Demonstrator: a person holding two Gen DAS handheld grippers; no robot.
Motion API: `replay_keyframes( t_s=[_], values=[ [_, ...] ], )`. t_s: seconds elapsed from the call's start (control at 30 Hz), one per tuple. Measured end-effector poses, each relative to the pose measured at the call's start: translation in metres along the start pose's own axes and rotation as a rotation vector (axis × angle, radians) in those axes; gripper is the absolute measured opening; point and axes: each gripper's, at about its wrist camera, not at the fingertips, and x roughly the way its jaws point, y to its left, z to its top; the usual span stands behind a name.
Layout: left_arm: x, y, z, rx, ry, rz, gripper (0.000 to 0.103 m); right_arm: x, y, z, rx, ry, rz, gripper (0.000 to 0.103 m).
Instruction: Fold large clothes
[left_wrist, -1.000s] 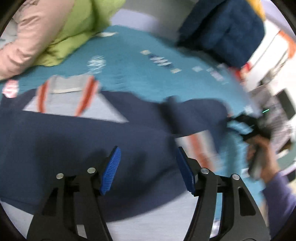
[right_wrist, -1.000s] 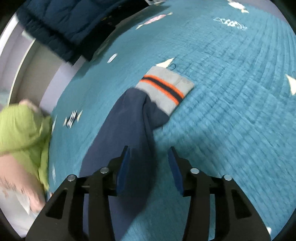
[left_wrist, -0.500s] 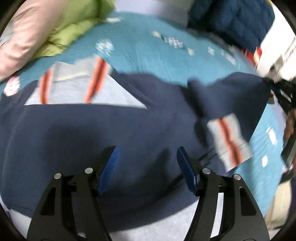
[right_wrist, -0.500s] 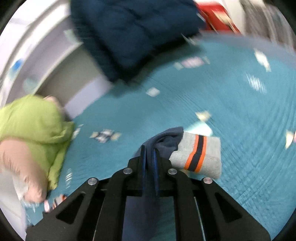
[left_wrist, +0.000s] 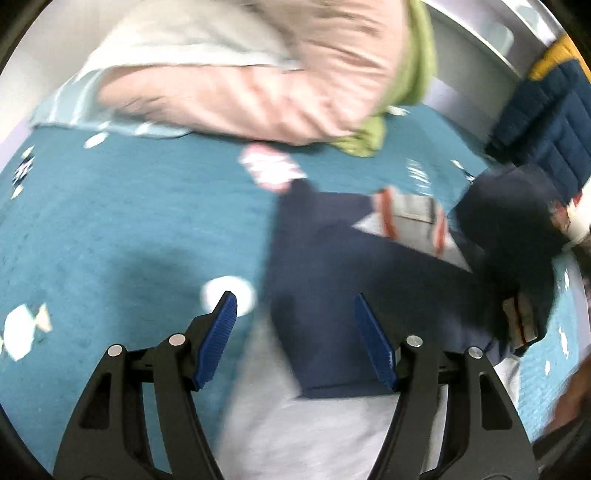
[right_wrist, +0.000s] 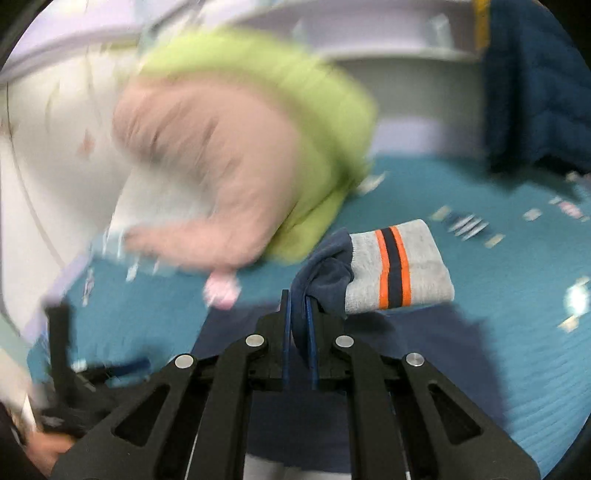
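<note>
Right wrist view: the navy sweater (right_wrist: 388, 354) lies spread on the teal bedspread (right_wrist: 517, 332) below my tool, and its sleeve is up off the bed, pinched in my right gripper (right_wrist: 298, 332). The jaws are nearly together on the dark cloth just behind the grey cuff (right_wrist: 399, 269) with its orange stripes, and the cuff hangs free beyond the tips. In the left wrist view the sweater's body (left_wrist: 351, 280) sits to the right, its grey hem band nearest me, and my left gripper (left_wrist: 295, 339) stands wide over its left edge, holding nothing.

My worry is the bite. I hold only a small bunch of sleeve near the cuff, so a fast swing across the body could pull the cloth out and drop the sleeve crumpled, not flat. Both views are smeared, which suggests speed, and a quick carry could also drag the sweater's body sideways, since nothing pins it down. The heap of pink and green bedding (right_wrist: 221, 158) is near the collar end; if I overshoot, the cuff could land on it or snag there. My left tool, open over the edge, could catch a fold and ruck it.
</note>
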Motion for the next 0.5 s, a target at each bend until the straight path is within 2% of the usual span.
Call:
replay_keyframes(
  t_s=[0.1, 0.13, 0.17, 0.2, 0.23, 0.27, 0.3, 0.37, 0.43, 0.5],
  values=[
    [-0.006, 0.029, -0.009, -0.015, 0.015, 0.016, 0.067, 0.071, 0.041, -0.038, -0.066, 0.182, -0.065, 0.011],
    [-0.006, 0.035, -0.012, -0.016, 0.024, 0.015, 0.067, 0.085, 0.052, -0.048, -0.094, 0.228, -0.098, 0.017],
    [-0.006, 0.039, -0.014, -0.017, 0.028, 0.01, 0.067, 0.093, 0.058, -0.056, -0.126, 0.268, -0.127, 0.028],
    [-0.006, 0.042, -0.015, -0.021, 0.026, 0.012, 0.067, 0.093, 0.061, -0.059, -0.145, 0.271, -0.137, 0.031],
    [-0.009, 0.044, -0.017, -0.024, 0.025, 0.013, 0.067, 0.088, 0.065, -0.063, -0.162, 0.26, -0.131, 0.041],
    [-0.01, 0.044, -0.017, -0.027, 0.02, 0.004, 0.067, 0.081, 0.067, -0.065, -0.164, 0.256, -0.116, 0.059],
    [-0.011, 0.045, -0.017, -0.032, 0.013, -0.003, 0.067, 0.074, 0.065, -0.065, -0.158, 0.252, -0.117, 0.065],
    [-0.015, 0.042, -0.014, -0.049, -0.004, -0.02, 0.068, 0.055, 0.055, -0.062, -0.109, 0.233, -0.074, 0.07],
    [-0.019, 0.035, -0.012, -0.072, -0.019, -0.046, 0.07, 0.031, 0.029, -0.053, 0.025, 0.208, 0.036, 0.072],
    [-0.019, 0.022, -0.009, -0.07, -0.015, -0.083, 0.07, 0.004, 0.0, -0.05, 0.128, 0.171, 0.074, 0.073]
  ],
)
